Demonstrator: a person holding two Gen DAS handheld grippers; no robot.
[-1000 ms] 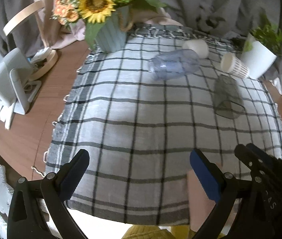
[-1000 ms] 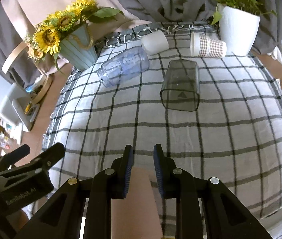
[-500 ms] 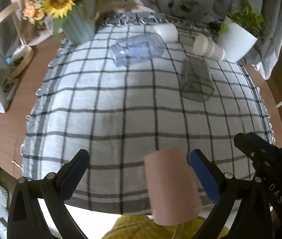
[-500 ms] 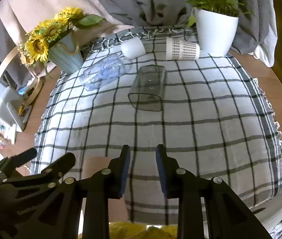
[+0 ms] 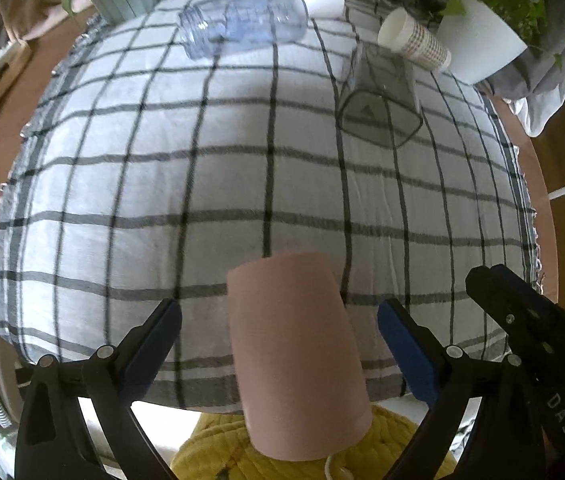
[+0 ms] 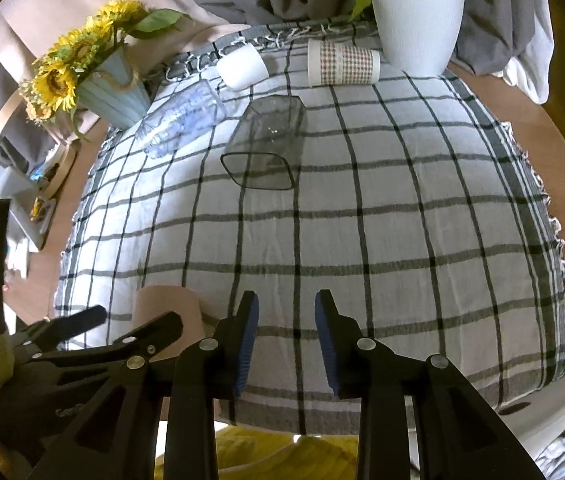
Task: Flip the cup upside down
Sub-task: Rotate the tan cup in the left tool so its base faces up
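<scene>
A plain pink cup (image 5: 296,354) stands at the near edge of the checked cloth (image 5: 242,160), closed end up. My left gripper (image 5: 280,344) is open, its blue-padded fingers wide on either side of the cup without touching it. In the right wrist view the cup (image 6: 166,308) shows partly behind the left gripper's fingers. My right gripper (image 6: 285,340) is open by a narrow gap and empty, to the right of the cup, over the cloth's near edge.
Lying on their sides at the far end: a clear blue bottle (image 5: 242,24), a smoky square glass (image 5: 380,92), a white cup (image 6: 242,67) and a patterned paper cup (image 6: 342,62). A sunflower vase (image 6: 106,84) stands far left, a white plant pot (image 6: 418,28) far right.
Both grippers drew back and rose. The pink cup, earlier between the right gripper's fingers, now stands free on the cloth. The left gripper has moved across so that it frames the cup.
</scene>
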